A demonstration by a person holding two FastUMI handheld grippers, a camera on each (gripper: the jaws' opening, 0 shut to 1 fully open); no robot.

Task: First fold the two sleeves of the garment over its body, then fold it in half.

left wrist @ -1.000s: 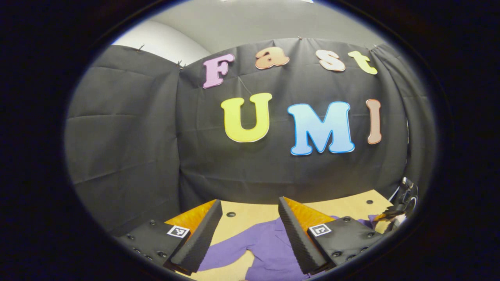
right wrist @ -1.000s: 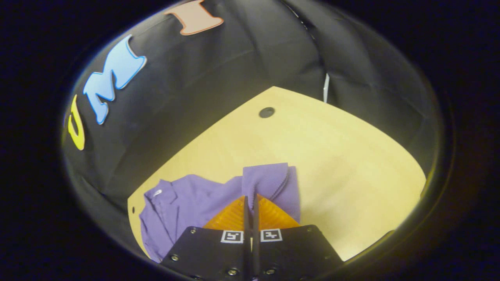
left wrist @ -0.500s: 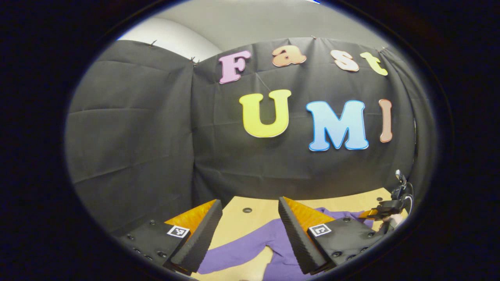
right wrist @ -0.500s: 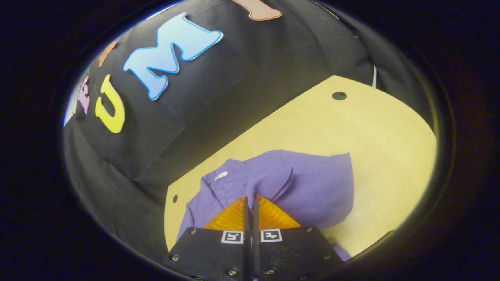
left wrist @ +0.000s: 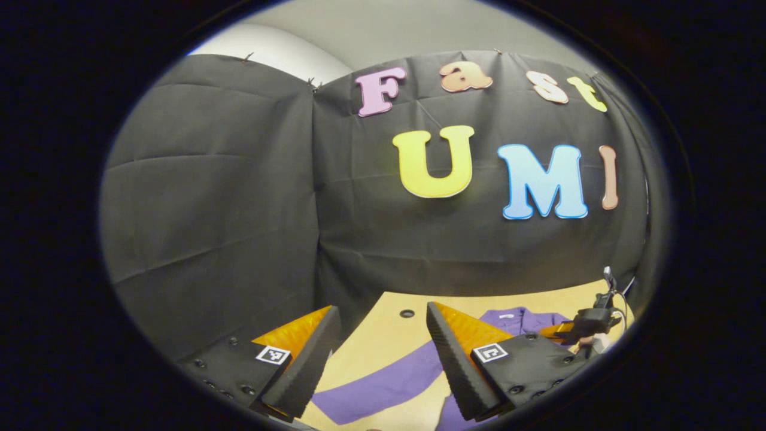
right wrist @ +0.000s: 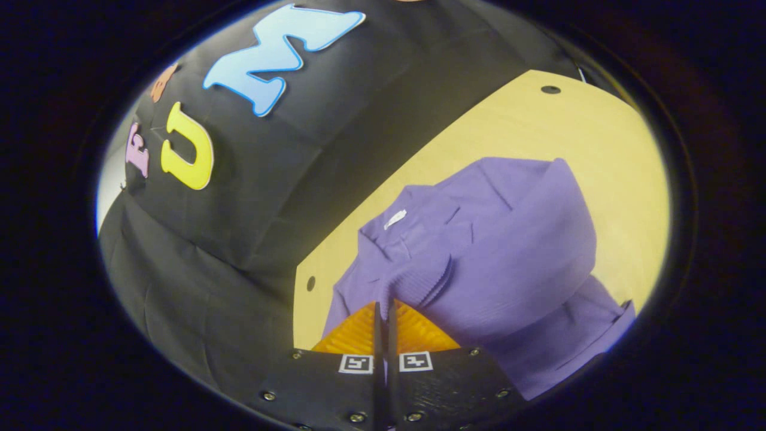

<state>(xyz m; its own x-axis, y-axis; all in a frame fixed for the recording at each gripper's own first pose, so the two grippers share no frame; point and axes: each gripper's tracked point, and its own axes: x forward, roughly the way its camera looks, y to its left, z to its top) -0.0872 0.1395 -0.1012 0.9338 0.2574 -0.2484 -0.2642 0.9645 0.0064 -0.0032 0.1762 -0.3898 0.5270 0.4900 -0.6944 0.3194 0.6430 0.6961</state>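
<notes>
1. Right gripper view looks down on a purple garment point(right wrist: 497, 251) spread over a pale wooden table point(right wrist: 479, 131), its collar with a small white tag point(right wrist: 395, 219) toward the black cloth wall point(right wrist: 239, 197).
2. One sleeve point(right wrist: 514, 263) lies in a broad curve across the garment's body, its ribbed cuff point(right wrist: 419, 281) bunched right at the right gripper point(right wrist: 385, 308).
3. The right gripper's two fingers are pressed together with only a thin seam between them, and the cuff fabric runs into that seam, so the cuff is pinched there.
4. Nothing stands between this gripper and the garment; the shirt's lower body trails off toward the bottom right of the view.
5. Left gripper view shows the left gripper point(left wrist: 377, 344) with its fingers spread wide, nothing between them and nothing touched.
6. Through the gap between those fingers the other sleeve point(left wrist: 383, 386) lies flat on the table point(left wrist: 383, 323), stretched out away from the body.
7. Farther off on the right of that view, the collar part of the garment point(left wrist: 514, 317) is seen, with the other gripper point(left wrist: 583, 326) over it.
8. The table has small dark round holes point(right wrist: 550, 90) near its edges, one also seen at point(left wrist: 407, 313).
9. Black cloth point(left wrist: 239, 209) hangs on the booth's sides, with a light grey wall point(left wrist: 371, 24) above it.
</notes>
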